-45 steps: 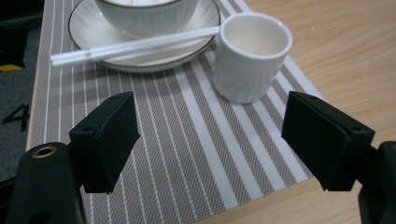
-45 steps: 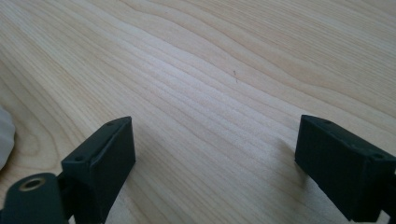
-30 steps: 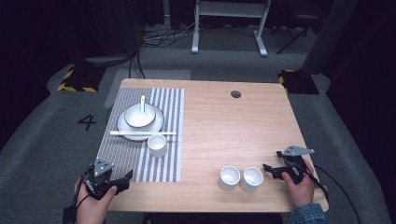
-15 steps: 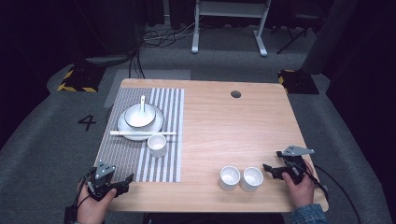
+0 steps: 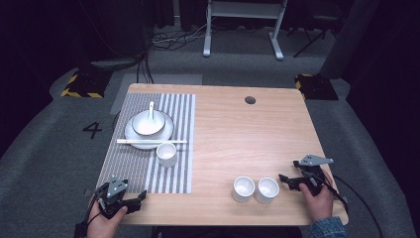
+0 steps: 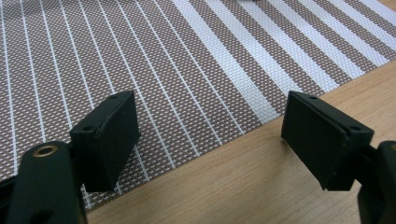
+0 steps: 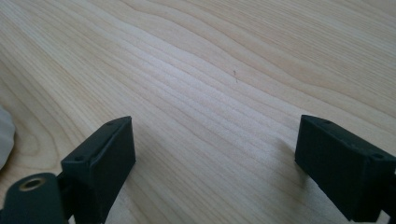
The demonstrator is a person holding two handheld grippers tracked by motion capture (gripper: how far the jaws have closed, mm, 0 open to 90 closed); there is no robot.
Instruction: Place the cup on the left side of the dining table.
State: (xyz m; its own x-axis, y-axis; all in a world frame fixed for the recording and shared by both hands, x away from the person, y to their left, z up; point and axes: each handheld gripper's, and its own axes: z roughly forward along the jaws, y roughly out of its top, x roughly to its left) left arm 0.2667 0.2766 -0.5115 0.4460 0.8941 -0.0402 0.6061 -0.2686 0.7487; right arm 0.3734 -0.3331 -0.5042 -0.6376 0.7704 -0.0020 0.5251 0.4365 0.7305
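My left gripper [image 5: 137, 201] rests at the table's front left, open, its jaws wide apart over the front edge of a brown-and-white striped placemat [image 6: 163, 60] and bare wood. In its own view the left gripper [image 6: 210, 126] holds nothing. At the front right my right gripper [image 5: 285, 181] is open just to the right of two white cups [image 5: 243, 188] [image 5: 266, 190] that stand side by side. Close up, the right gripper [image 7: 212, 149] has only bare wood between its jaws, with a sliver of a white cup [image 7: 3, 140] at the left edge.
On the placemat [image 5: 173, 114] stand a white plate [image 5: 130, 134] carrying a bowl [image 5: 147, 124] and spoon [image 5: 151, 110], white chopsticks [image 5: 148, 142] lying across, and a third white cup [image 5: 166, 154]. The wooden table [image 5: 247, 134] has a dark cable hole [image 5: 250, 100] at the back.
My left gripper has shifted slightly to the right along the front edge. The right gripper and the tableware have stayed where they were.
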